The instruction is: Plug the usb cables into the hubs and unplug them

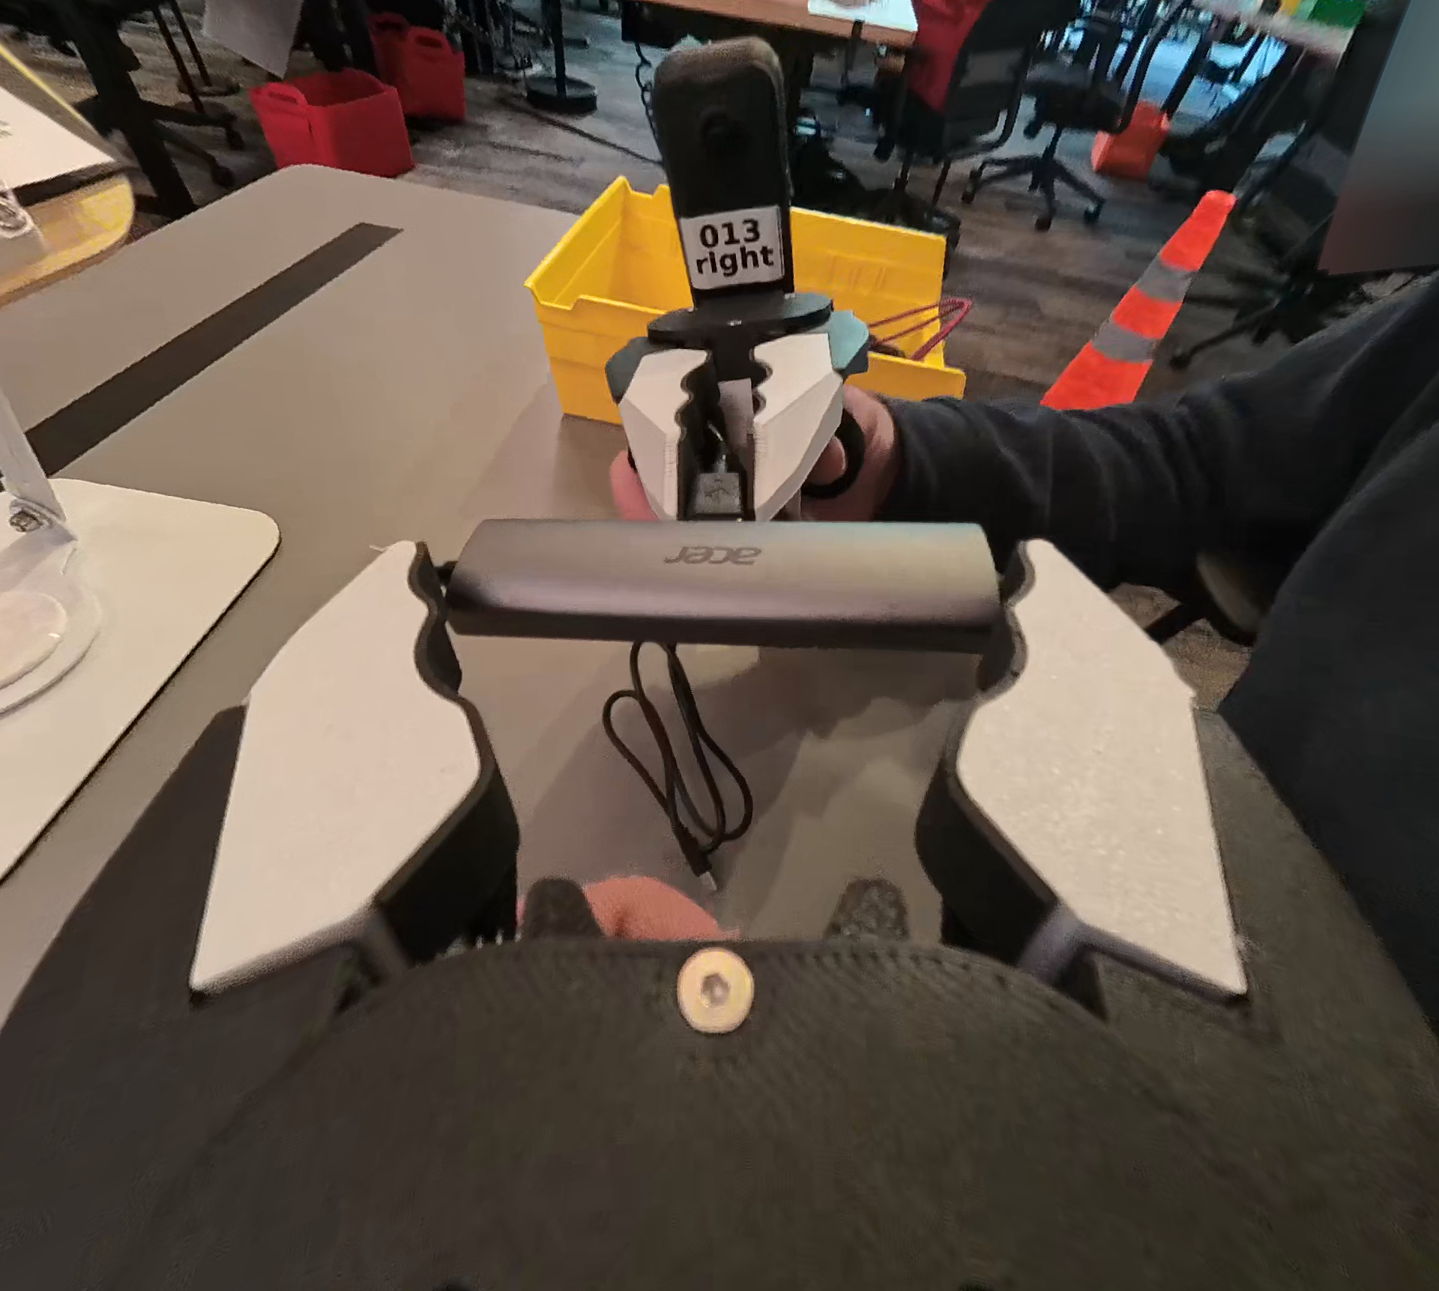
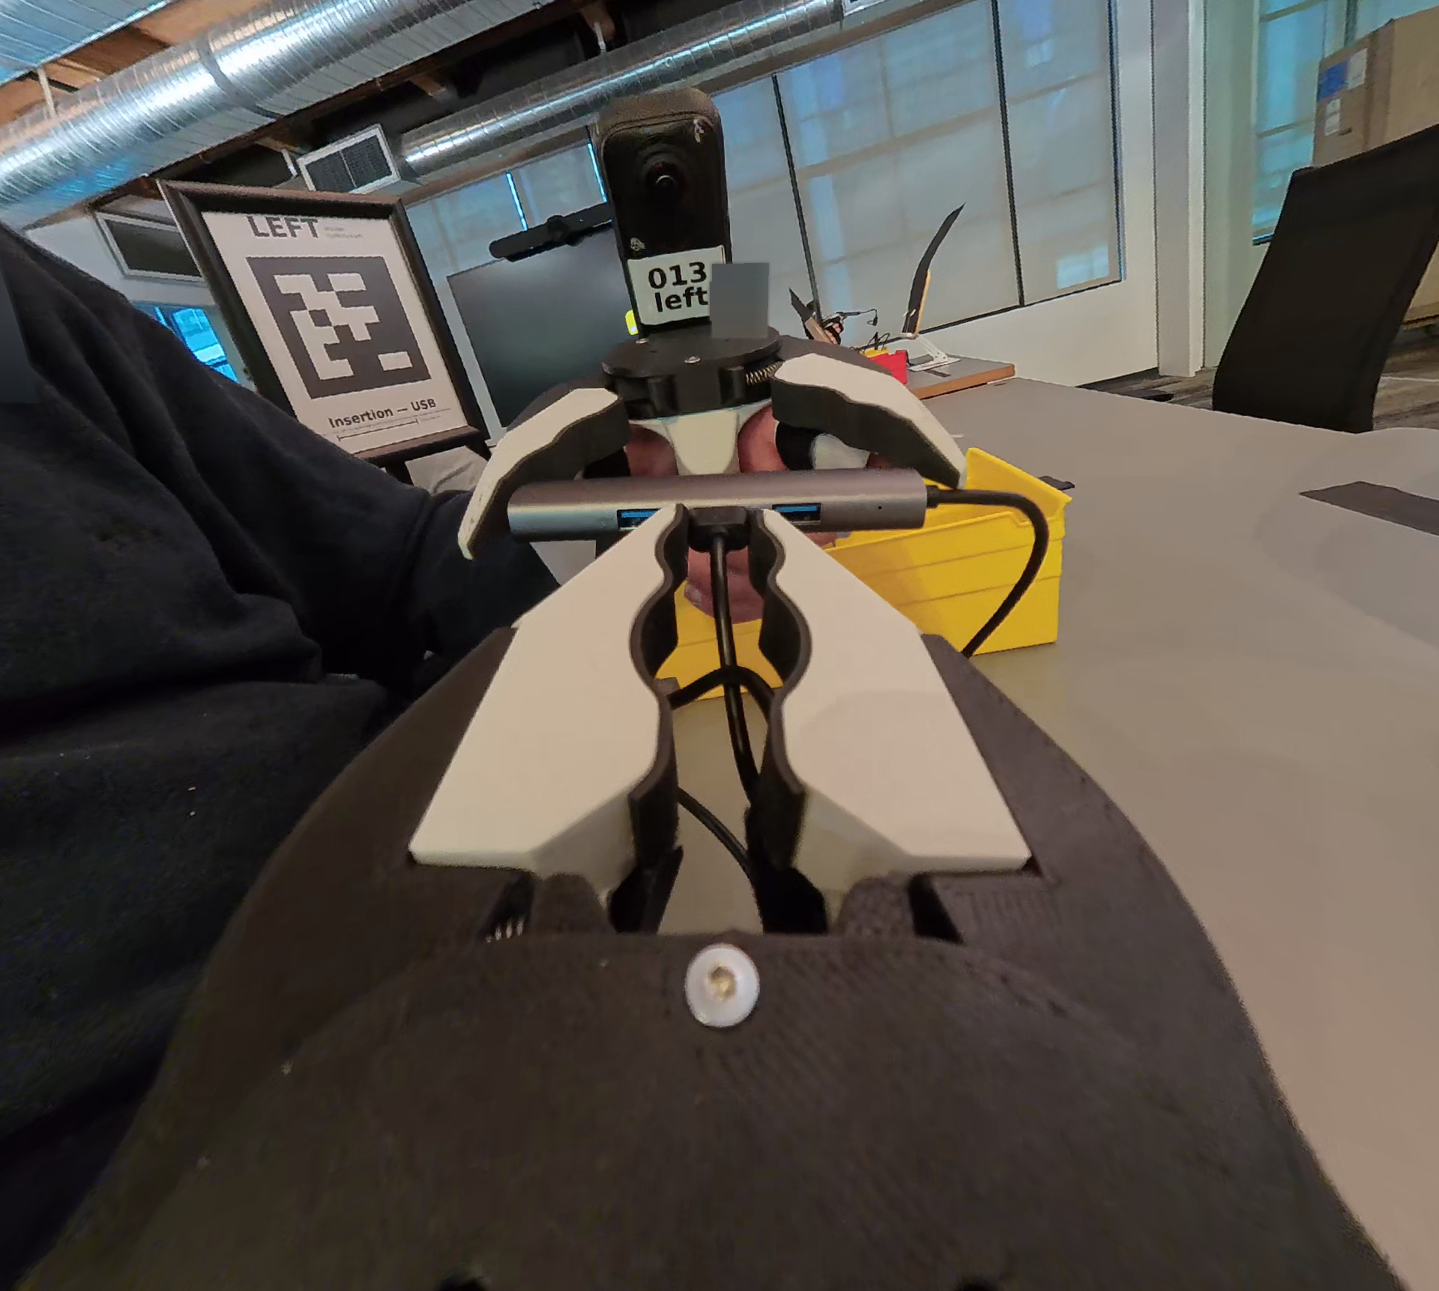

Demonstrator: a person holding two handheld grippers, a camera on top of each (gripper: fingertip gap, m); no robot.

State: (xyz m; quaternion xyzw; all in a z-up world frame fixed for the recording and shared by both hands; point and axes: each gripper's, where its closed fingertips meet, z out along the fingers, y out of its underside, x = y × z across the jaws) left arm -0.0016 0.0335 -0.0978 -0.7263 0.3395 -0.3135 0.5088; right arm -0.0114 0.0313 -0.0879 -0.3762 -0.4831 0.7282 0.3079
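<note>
Hub (image 1: 724, 580), a slim dark-grey metal bar with rounded ends, is held up over the table (image 1: 327, 335), clamped lengthwise between the fingertips of the left gripper (image 1: 720, 592), whose white fingers stand wide apart to span it. From the right wrist view its long side shows blue ports, and its own black lead curves out of one end and down beside the yellow bin (image 2: 965, 576). A black plug (image 2: 716, 518) sits at a middle port, pinched by the right gripper (image 2: 718, 530), whose fingers are drawn close together on it; how deep the plug sits cannot be told. The plug's thin cable (image 1: 685, 771) hangs in loose loops under the hub, its free end dangling. The bin, of ribbed plastic, stands at the table's far edge behind the grippers. To the left the smooth grey tabletop is open, crossed by a black tape strip (image 1: 210, 335), with a white rounded-corner base (image 1: 132, 646) near the left edge.
</note>
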